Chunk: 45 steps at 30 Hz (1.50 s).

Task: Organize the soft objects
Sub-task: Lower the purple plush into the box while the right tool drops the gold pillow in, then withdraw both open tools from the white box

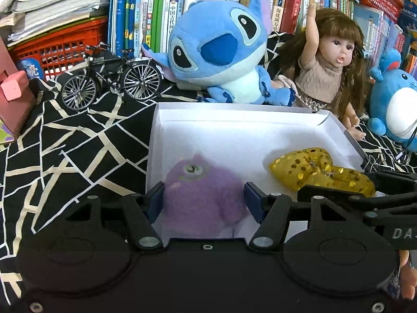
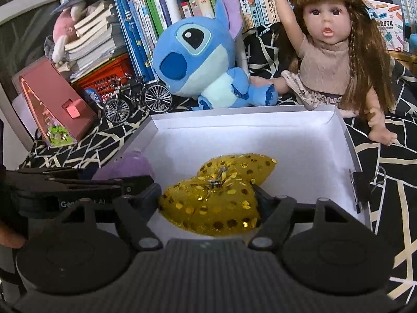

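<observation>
The left tool [image 1: 203, 200] is reaching down into the near left part of the white box [image 1: 234, 135]. Its two blue pads are pressing on the sides of the purple plush toy [image 1: 200, 195], so it is holding this toy at about half opening. The toy is sitting on the floor of the box, close to the near wall, with its single eye looking up.

The right tool [image 2: 208, 203] is standing in the near right part of the same box. The gold sequin bow [image 2: 216, 195] is lying between its fingers on the box floor. The jaws are standing wide; the bow is filling the gap, and I cannot tell whether the pads are really pressing it. In the left wrist view the bow [image 1: 323, 172] is lying just to the right of the purple toy, not touching it.

A black binder clip [image 2: 357, 187] is sitting on the right wall of the box. The box is resting on a counter with a black cloth [image 1: 78, 140] with pale lines.

Behind the box, the blue plush [image 1: 221, 49] is sitting just beyond the far wall, and the doll [image 1: 331, 62] is sitting to its right with one arm raised. A small model bicycle [image 1: 112, 78] is standing beyond the far left corner of the box. A rounder blue plush [image 1: 393, 99] is at the far right. Books [image 1: 146, 7] are lining the back.
</observation>
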Each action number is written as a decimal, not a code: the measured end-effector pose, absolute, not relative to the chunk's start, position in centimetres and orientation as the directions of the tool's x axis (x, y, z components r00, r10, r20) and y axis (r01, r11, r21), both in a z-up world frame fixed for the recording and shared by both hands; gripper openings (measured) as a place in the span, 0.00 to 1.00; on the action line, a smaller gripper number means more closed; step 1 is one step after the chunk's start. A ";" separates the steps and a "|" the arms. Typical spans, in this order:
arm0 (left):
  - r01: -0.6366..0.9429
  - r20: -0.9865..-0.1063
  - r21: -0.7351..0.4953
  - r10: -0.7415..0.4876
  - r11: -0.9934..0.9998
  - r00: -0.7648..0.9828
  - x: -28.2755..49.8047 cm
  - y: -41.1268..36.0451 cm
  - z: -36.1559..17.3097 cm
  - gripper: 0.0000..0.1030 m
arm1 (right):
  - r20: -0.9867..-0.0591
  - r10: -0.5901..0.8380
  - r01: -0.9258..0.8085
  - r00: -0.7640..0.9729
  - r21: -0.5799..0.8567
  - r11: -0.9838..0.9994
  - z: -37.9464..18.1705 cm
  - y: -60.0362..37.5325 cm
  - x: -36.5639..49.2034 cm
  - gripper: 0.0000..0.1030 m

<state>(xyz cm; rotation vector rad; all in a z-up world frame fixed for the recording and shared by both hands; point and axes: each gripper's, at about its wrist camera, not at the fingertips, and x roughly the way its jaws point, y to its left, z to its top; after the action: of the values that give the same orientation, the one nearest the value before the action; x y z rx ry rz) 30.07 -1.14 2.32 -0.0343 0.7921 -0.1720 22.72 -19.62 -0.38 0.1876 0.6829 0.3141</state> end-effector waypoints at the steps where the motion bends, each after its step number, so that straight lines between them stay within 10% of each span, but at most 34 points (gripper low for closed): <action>1: 0.140 -0.700 -0.092 -0.164 0.986 0.695 29.9 -1.2 2.5 0.62 | -0.584 0.348 -0.226 0.733 0.273 0.935 -0.3 -19.7 22.6 0.83; 19: 0.178 -0.599 -0.068 -0.183 0.982 0.780 23.8 -1.0 7.2 0.85 | -0.469 0.300 -0.234 0.831 0.195 0.953 2.8 -21.1 16.8 0.91; 45: 0.153 -0.596 -0.099 -0.181 0.983 0.782 10.8 1.3 4.7 0.88 | -0.418 0.244 -0.209 0.875 0.129 0.970 0.2 -22.4 6.5 0.99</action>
<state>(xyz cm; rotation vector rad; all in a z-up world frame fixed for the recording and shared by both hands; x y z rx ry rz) 10.75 1.29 4.70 -0.0460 0.6476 -0.1805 6.48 -22.43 0.15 0.0804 0.4469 0.2364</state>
